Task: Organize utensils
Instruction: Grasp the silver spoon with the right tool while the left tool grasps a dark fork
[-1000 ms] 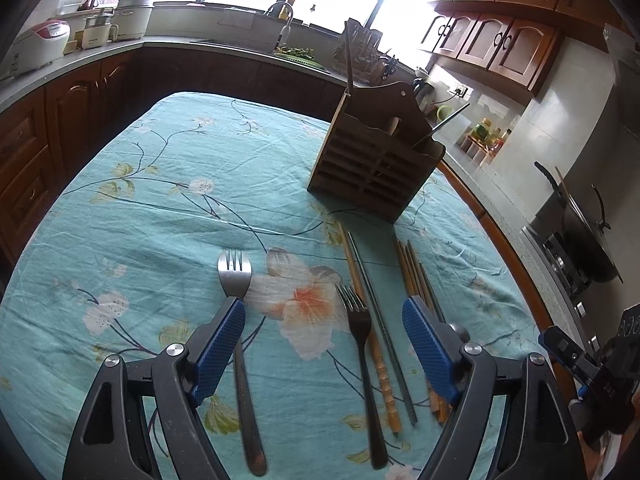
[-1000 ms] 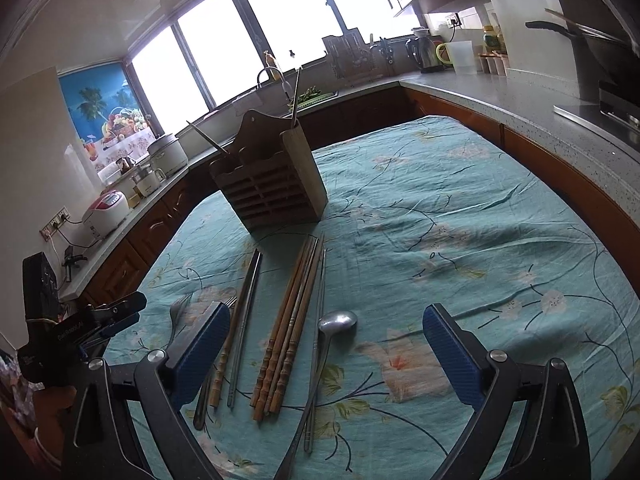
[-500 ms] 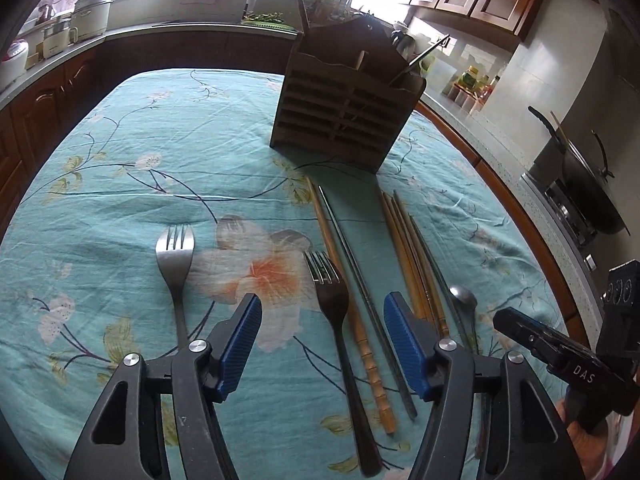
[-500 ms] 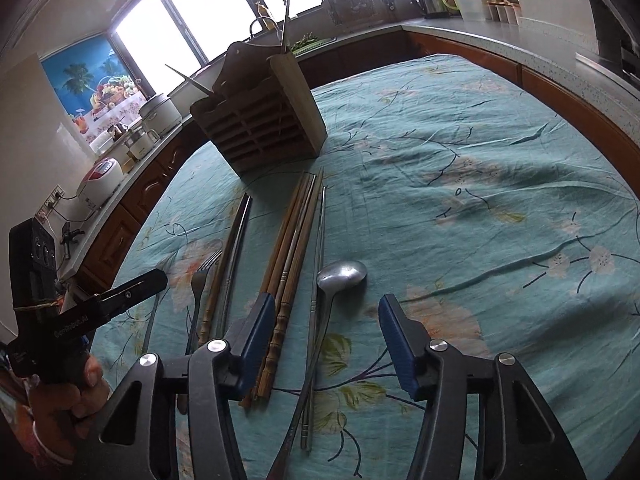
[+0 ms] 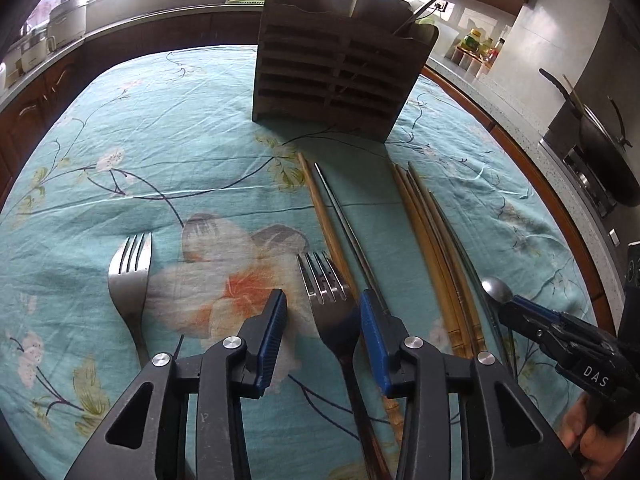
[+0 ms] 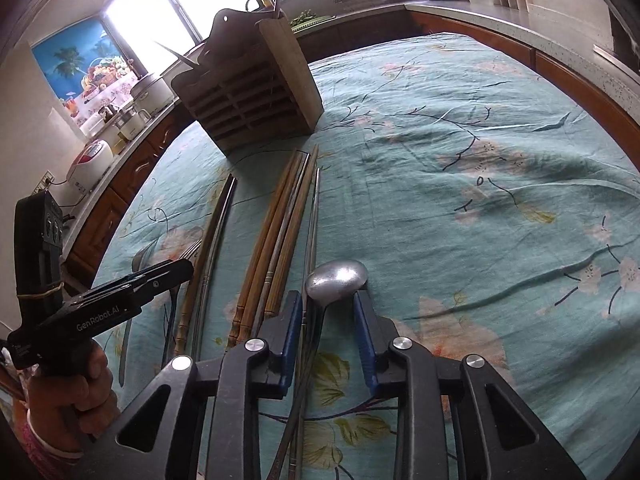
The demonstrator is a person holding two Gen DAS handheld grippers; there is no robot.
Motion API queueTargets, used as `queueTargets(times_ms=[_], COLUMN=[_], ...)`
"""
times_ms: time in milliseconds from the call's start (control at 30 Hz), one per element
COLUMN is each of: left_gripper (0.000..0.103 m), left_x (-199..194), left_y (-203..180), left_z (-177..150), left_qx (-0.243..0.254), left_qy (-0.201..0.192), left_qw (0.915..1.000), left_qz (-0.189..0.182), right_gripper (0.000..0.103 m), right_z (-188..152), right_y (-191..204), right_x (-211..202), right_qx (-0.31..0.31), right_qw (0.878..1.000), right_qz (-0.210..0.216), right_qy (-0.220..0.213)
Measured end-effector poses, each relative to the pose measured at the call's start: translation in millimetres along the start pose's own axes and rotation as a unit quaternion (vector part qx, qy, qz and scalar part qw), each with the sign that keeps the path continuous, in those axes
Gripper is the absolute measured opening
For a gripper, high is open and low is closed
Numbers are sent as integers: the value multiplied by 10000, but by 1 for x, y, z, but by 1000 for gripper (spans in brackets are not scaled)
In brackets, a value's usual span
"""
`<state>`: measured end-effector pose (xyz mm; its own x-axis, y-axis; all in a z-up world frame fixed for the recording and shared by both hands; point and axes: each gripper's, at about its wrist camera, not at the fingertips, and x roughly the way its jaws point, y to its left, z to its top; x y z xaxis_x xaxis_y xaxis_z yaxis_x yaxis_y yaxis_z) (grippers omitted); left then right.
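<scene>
Two forks lie on our floral surface (image 5: pixel 192 152). Our left tongs (image 5: pixel 322 320) are spread around the neck of the nearer fork (image 5: pixel 330 304), the pads not yet pinching it. Our right tongs (image 6: pixel 326 316) straddle the spoon (image 6: pixel 336 278) just below its bowl, gap open. Chopsticks (image 6: pixel 276 232) lie between them, pointing at the wooden holder (image 5: pixel 340 68).
</scene>
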<state>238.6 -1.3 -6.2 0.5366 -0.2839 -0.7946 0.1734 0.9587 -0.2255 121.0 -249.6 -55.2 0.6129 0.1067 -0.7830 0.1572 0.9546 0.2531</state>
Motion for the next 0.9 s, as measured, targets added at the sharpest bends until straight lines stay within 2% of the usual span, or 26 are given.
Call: queueTargets(times_ms=[67,100,133,267,467,900], left_gripper=[33,27,26,24,21,19], left_x=[3,5,6,4,-20,-103], left_y=[-4,-4,-4,1,13,23], left_z=[1,2,2,0,-4,-15], left_qx=[73,72,61,-18,-194,-311], left_qy=[-13,-8,-8,-57,-288,-1141], left_qw=[10000,9999,9999,9997,9985,9902], left_qz=[1,-80,-114,-253,-433,-737], right_gripper=[16,12,6,2,2,2], right_z=[2,2,1,1,5,23], right_y=[3,3,2,2,7,19], right_x=[1,1,2,-2,-17,-65], right_qx=[-114,-128,-106,-110,-120,-90], right_qw=[9999,9999,9999,9999,9994,9944], right_qz=[-93,-63,-1,100,246,576], right_qy=[9,28,43,-5,-213,-881])
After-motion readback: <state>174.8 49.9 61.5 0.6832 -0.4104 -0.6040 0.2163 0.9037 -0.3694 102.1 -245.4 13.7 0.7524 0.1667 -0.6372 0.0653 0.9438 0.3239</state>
